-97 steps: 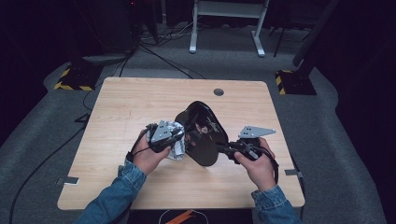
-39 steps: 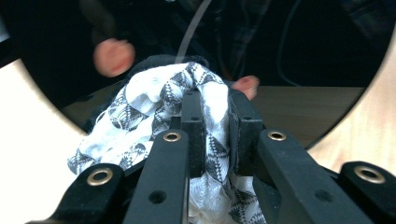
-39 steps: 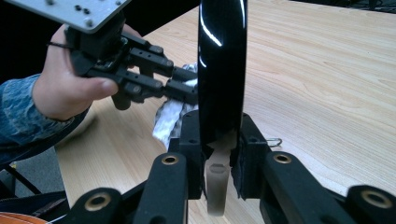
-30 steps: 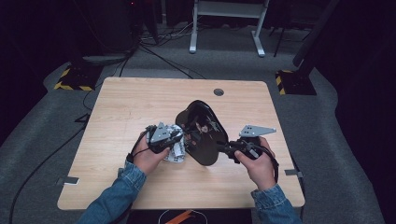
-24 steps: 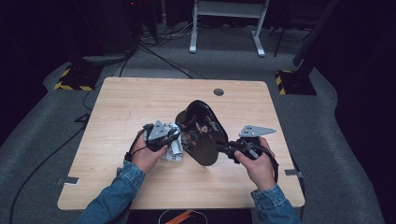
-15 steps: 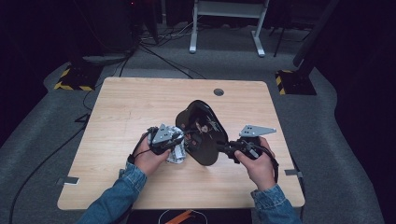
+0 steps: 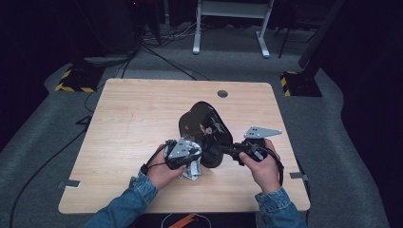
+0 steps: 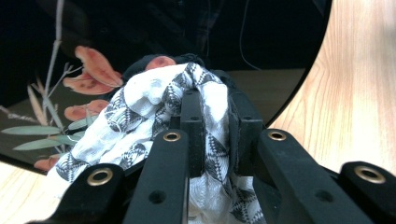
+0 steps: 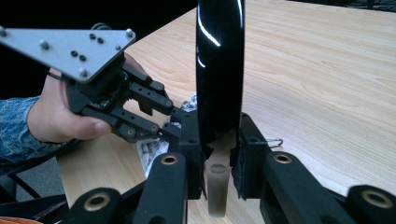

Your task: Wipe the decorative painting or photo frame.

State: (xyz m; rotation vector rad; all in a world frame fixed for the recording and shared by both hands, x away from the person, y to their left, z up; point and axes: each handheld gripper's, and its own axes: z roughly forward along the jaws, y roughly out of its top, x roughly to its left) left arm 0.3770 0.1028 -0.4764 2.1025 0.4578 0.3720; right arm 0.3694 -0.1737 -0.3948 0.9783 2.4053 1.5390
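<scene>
**Cloth pressed to black fan held upright on table**

A person seated at the near edge of a light wooden table (image 7: 128,118) works with a two-jaw gripper in each hand. The right gripper (image 9: 217,140) has its jaws clamped on the base of a glossy black fan-shaped paddle (image 7: 204,130), pinching the pale handle stub (image 9: 217,184) where it meets the black blade; the paddle stands on edge, rising from the jaws, near the middle of the table and slightly towards its near side. The left gripper (image 8: 217,126) has its jaws closed tight on a bunched white cloth with a black geometric pattern (image 8: 140,121), and the cloth lies against the paddle's face, which carries painted red petals and slim green leaves (image 8: 88,70). In the high view the cloth (image 7: 192,172) sits just left of the paddle's lower edge, under the left gripper (image 7: 199,153), while the right gripper (image 7: 222,151) reaches in from the right. Both denim sleeves (image 7: 128,202) come in from the near side. A round cable hole (image 7: 222,93) marks the table's far edge, well apart from the work.
</scene>
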